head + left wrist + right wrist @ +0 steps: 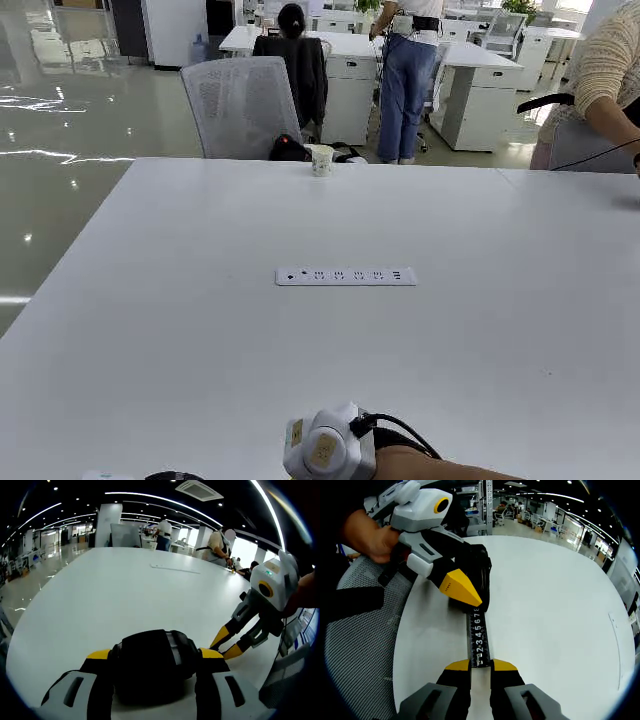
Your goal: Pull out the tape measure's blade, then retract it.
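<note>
**Blade a short way out, retraction yet to come**

Head view first. We look across a wide white table (pixel 150 300), with a power strip (pixel 345 276) flat in the middle and a paper cup (pixel 321 159) at the far edge. A gripper (pixel 325 445) peeks in at the bottom, and from here we cannot tell its side or how its jaws stand. Beyond it are a mesh chair (pixel 240 105), a glossy floor, office desks, and people standing and sitting.

Over to the left gripper view. The left gripper (pixel 155 655) has its jaws clamped on either side of the black tape measure (pixel 152 672), which sits on the table near the close edge. The right gripper (pixel 225 649) reaches in just beside it from the right.

Now the right gripper view. The right gripper (pixel 481 666) has its jaws drawn almost together and pinches the blade (pixel 479 635). A short numbered stretch runs flat along the table from the case to the tips.

So we judge the pull begun but short. More blade may be drawn out, and the whole retraction is left.
</note>
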`<state>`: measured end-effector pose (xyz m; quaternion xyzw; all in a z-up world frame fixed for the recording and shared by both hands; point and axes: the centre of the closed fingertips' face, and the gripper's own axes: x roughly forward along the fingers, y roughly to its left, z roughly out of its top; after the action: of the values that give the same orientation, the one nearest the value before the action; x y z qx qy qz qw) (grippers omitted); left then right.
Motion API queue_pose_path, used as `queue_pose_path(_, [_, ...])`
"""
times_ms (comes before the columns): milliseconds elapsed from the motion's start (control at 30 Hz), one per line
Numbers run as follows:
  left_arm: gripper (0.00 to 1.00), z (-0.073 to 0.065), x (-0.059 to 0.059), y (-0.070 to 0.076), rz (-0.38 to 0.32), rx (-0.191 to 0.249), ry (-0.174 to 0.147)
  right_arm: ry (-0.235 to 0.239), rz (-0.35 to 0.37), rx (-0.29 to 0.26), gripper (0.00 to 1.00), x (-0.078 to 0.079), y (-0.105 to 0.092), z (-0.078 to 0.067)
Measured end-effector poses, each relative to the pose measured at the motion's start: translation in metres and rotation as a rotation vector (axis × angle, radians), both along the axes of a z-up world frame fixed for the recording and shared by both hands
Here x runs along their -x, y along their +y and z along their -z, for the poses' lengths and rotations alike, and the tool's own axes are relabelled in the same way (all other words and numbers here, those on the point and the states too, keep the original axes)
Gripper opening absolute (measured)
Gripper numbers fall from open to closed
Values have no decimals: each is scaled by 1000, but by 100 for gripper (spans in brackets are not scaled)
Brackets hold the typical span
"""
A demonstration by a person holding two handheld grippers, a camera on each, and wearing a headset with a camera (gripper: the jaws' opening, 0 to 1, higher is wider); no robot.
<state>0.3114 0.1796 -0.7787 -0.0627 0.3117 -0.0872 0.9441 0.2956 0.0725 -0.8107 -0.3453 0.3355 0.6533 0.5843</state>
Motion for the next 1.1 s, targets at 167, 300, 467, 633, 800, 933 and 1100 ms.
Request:
queue_pose_path(167, [61, 0, 0, 0, 0, 2, 0, 5, 14, -7, 11, 1, 1, -1])
queue_pose_path(300, [61, 0, 0, 0, -2, 10, 2, 2, 17, -12, 11, 1, 2, -1])
queue_pose_path(467, [61, 0, 1, 0, -1, 11, 3, 1, 16, -9, 11, 1, 2, -1])
queue_pose_path(633, [61, 0, 1, 1, -1, 20, 1, 5, 27, -12, 11, 0, 3, -1])
queue_pose_path(800, [61, 0, 1, 0, 1, 17, 3, 4, 34, -20, 11, 1, 8, -1])
queue_pose_path(933, [61, -1, 1, 0, 2, 18, 5, 10, 41, -28, 11, 0, 9, -1])
queue_pose_path(1100, [61, -1, 2, 0, 2, 20, 7, 14, 41, -32, 11, 1, 11, -2])
